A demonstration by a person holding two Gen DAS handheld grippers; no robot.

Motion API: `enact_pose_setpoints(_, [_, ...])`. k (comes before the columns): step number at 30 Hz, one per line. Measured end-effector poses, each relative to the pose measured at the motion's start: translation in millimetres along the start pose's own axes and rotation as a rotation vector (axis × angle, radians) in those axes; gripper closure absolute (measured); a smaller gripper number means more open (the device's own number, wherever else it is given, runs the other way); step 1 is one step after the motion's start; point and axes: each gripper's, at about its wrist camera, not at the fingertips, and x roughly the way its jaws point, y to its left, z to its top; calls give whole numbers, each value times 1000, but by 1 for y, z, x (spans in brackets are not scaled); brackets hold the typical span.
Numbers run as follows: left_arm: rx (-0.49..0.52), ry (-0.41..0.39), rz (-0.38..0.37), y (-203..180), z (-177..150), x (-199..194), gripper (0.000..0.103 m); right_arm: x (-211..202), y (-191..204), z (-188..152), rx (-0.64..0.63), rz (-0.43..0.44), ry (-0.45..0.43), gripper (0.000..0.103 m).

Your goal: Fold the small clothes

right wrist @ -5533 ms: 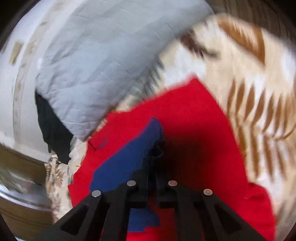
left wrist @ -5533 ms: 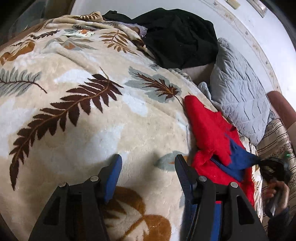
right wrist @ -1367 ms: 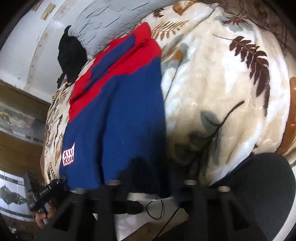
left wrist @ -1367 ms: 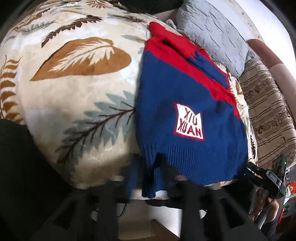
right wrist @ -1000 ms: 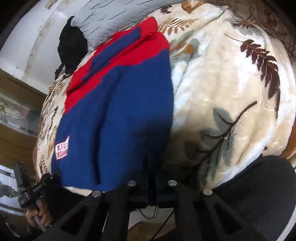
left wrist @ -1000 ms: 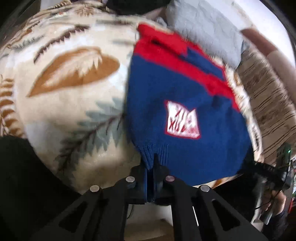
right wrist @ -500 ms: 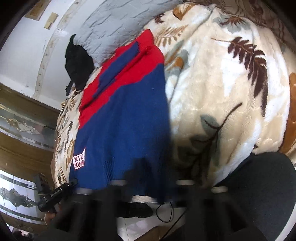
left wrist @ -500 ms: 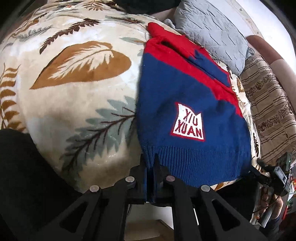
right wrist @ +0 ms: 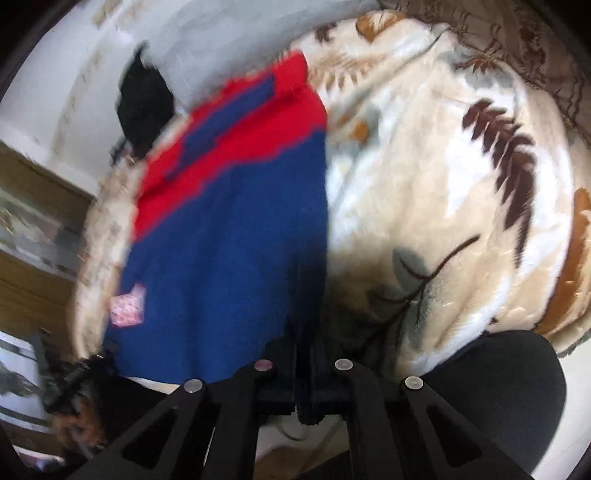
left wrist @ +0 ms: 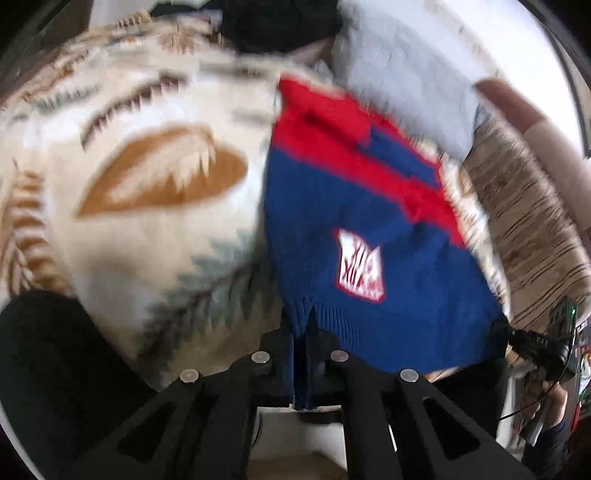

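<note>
A small blue and red knit sweater (left wrist: 354, 236) with a white and red patch (left wrist: 359, 266) lies spread on a leaf-print blanket (left wrist: 147, 206), its ribbed hem hanging over the near edge. My left gripper (left wrist: 303, 334) is shut on one corner of the hem. My right gripper (right wrist: 308, 345) is shut on the other hem corner of the sweater (right wrist: 236, 229). Both views are blurred. In the right wrist view the other gripper (right wrist: 74, 373) shows at the lower left.
A grey quilted pillow (left wrist: 402, 74) and a black garment (left wrist: 273, 22) lie at the far end of the bed. A striped brown cover (left wrist: 524, 221) lies on the right. A dark cushion or seat (right wrist: 498, 391) sits below the blanket edge.
Earlier the sweater was a red bunched heap with only the right gripper on it. Now it lies spread flat with both grippers on the hem. Both views shifted slightly in the last half second.
</note>
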Motion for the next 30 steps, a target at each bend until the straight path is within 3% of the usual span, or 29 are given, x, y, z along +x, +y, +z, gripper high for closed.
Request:
enact_pose_setpoints(2, [10, -9, 1, 1, 3, -3, 99, -23, 10, 6, -13, 41, -46, 98])
enact_pose_setpoints(4, [-3, 52, 19, 7, 0, 15, 99, -21, 10, 8, -11, 46, -44, 98])
enact_pose_setpoints(7, [-29, 142, 42, 14, -10, 37, 99, 12, -7, 3, 48, 64, 42, 98])
enact_pose_setpoints(9, [-12, 101, 34, 8, -7, 23, 99, 22, -15, -3, 102, 110, 66, 98])
enact_pose_setpoints(12, [9, 9, 3, 0, 3, -1, 99, 4, -11, 3, 100, 151, 15, 98])
enact_pose_setpoints(13, [14, 13, 19, 1, 5, 3, 99, 0, -9, 7, 87, 156, 3, 98])
enact_pose_setpoints(16, [-45, 155, 61, 17, -3, 45, 99, 12, -19, 13, 90, 139, 32, 98])
enact_pose_setpoints(20, [-5, 98, 79, 11, -4, 33, 99, 31, -29, 10, 129, 159, 82, 98])
enact_pose_setpoints(30, [-10, 110, 93, 15, -7, 43, 98, 41, -43, 9, 149, 177, 110, 98])
